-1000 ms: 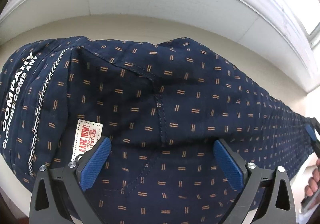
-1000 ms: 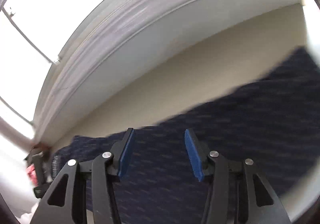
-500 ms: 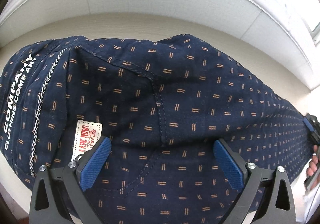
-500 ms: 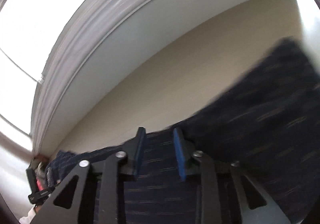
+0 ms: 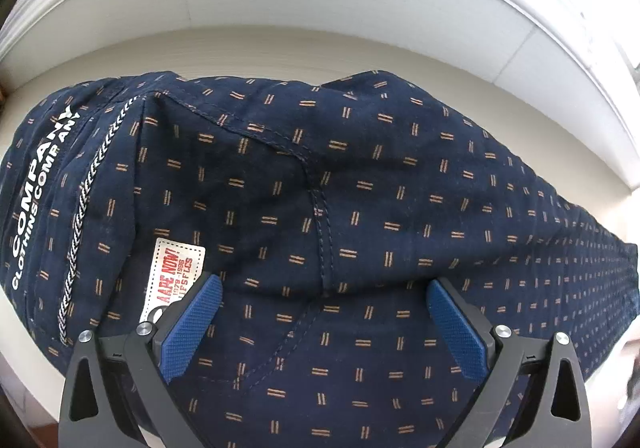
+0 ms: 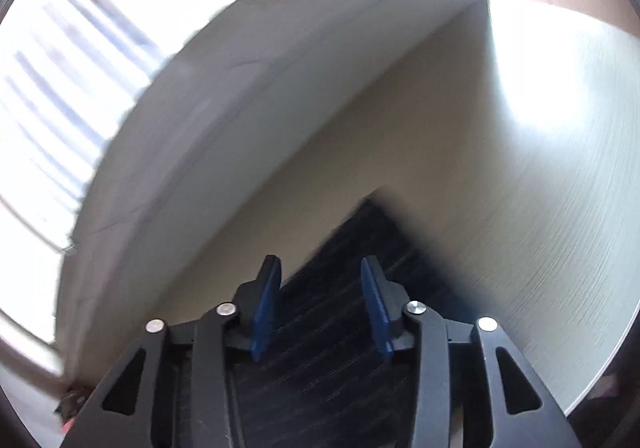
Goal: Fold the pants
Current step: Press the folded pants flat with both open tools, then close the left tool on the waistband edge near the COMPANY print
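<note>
Between the right gripper's [image 6: 318, 304] blue pads the jaws stand partly apart, having narrowed and then just been opening again; the dark cloth shows in the gap beneath them, and I cannot tell whether the pads touch it. The view has swung from mid-leg a second ago to the hem end of the pants [image 5: 320, 188], which lie stretched flat along the pale table [image 6: 520, 208]. The left gripper [image 5: 320, 312] hovers with jaws spread wide over the seat, beside the white label [image 5: 176, 272], unmoved across the frames. I judge the right hand is lining up on the hem to carry it toward the waistband
</note>
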A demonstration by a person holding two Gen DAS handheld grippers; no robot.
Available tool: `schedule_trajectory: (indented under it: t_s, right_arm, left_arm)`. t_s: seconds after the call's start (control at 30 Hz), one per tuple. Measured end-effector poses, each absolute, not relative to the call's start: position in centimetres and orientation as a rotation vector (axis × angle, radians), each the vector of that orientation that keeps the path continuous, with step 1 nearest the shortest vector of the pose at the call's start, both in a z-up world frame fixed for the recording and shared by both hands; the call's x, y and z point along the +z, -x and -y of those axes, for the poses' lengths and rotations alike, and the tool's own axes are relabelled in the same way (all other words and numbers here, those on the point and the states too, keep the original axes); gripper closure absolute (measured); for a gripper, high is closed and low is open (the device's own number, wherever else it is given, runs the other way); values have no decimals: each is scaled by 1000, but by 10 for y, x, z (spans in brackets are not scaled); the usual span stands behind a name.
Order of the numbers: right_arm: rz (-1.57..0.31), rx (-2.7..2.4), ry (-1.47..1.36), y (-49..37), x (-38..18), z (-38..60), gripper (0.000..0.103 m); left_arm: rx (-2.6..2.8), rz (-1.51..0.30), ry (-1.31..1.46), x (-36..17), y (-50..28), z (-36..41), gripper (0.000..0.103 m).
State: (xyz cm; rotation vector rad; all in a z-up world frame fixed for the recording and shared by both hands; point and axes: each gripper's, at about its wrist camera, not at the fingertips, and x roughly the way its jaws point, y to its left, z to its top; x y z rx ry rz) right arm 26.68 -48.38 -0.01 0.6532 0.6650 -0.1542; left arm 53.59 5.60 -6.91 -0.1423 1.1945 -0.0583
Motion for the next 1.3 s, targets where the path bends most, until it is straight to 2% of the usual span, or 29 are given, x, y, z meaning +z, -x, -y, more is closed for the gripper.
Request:
schedule_trajectory:
  t_s: [0.13,0.33,0.4,0.43,0.7,0.73,0.8,0.83,0.9,1.0,1.07,1.2,1.3]
  right_arm:
    - [-727,36,-686,-253,-17,373,41]
    - [-887,256,-695,-258,-69,251,40]
    - [-870,272,-687,-256,-71,255,45]
    - [-871,276,-707,-262,-71,264,51]
    - [-763,-3,-718,-237,-56,448,70]
    - [-757,-38,-702,-234,-53,465,71]
    - [-744,-93,-699,-226,-48,500,78]
    - [-742,-111,-707,-226,-47,511,85]
    - [-749,-144,-688,-224,-43,526,87]
    - [-740,-181,-711,-222,-28,531,81]
    - [-748,-187,-639,-212,-10,506,62]
    - [-762,-67,-559,-229,28,430,58]
    - [-832,51,-503,-246,25,356,51]
  left_arm:
    - [-68,-1196,134,-68,-535,-58,0]
    - [-84,-1206,124,-67,-535,-57,0]
    - [-91,-1209,130,-68,-535,-58,0]
    - [-95,-1211,132,-68,-535,-58,0]
    - [-107,-1206,139,-68,-537,-62,0]
    - [-108,-1203,137,-68,-536,-62,0]
    - [-107,-1198,129,-68,-535,-60,0]
    - [-105,-1195,125,-68,-534,-60,0]
    - [-103,-1194,125,-67,-533,-60,0]
    - [-100,-1193,120,-65,-531,-58,0]
    - [-106,-1192,126,-57,-530,-54,0]
    - [-204,-1134,134,-37,-522,-29,0]
    - [-220,-1119,81,-43,-524,-3,0]
